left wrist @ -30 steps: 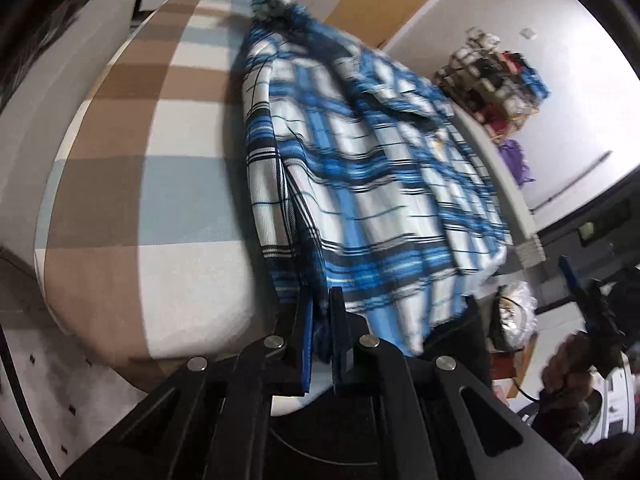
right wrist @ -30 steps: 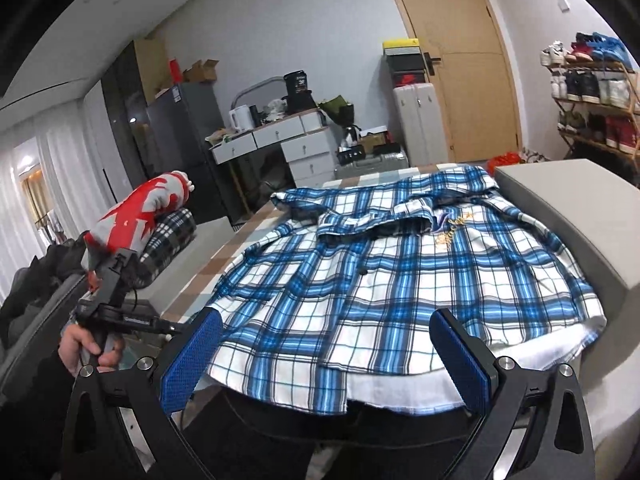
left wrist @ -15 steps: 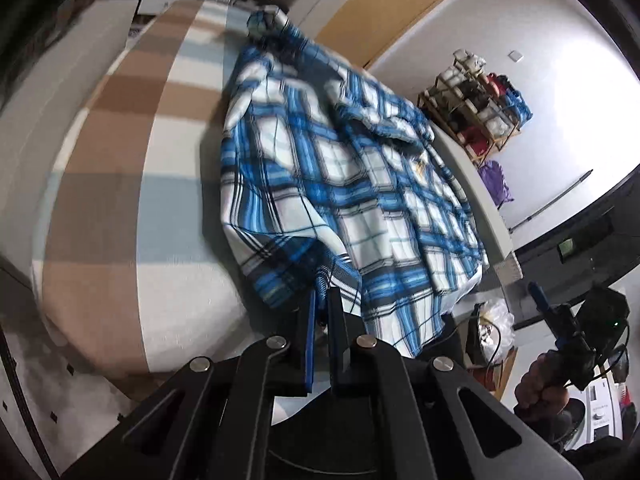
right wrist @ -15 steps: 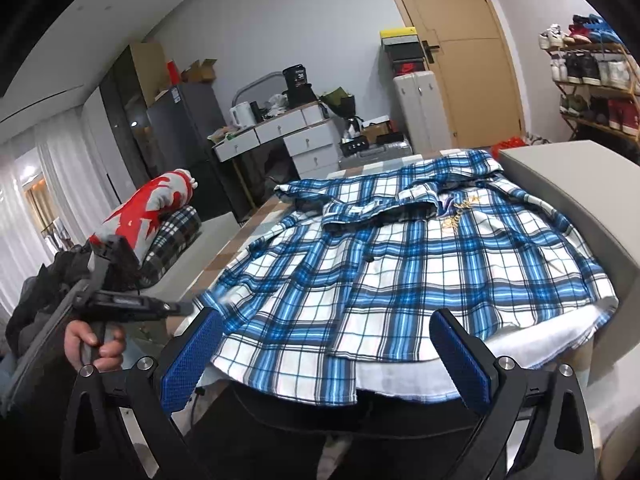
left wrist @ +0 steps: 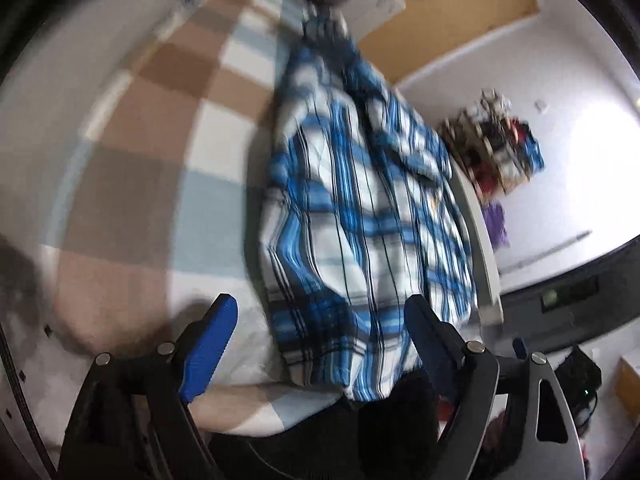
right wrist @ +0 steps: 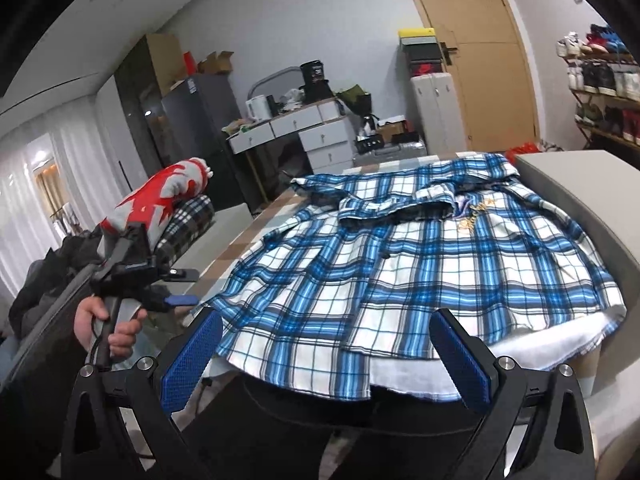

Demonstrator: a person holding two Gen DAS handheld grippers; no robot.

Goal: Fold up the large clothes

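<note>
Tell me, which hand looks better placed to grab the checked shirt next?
Probably the left tongs: they are opening right at the shirt's near corner. The right tongs hang open before the hem.

Left wrist view close over bed corner, right wrist view from bed's foot, both sharing plaid shirt [left wrist: 360, 240]

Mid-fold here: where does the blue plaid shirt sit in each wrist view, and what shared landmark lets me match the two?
Left wrist: blue plaid shirt runs up the centre, blurred, hem between the opening, empty left gripper fingers.
Right wrist: shirt spread across centre-right, beyond the open right gripper.
Shared landmark: wooden door behind the collar end.
</note>
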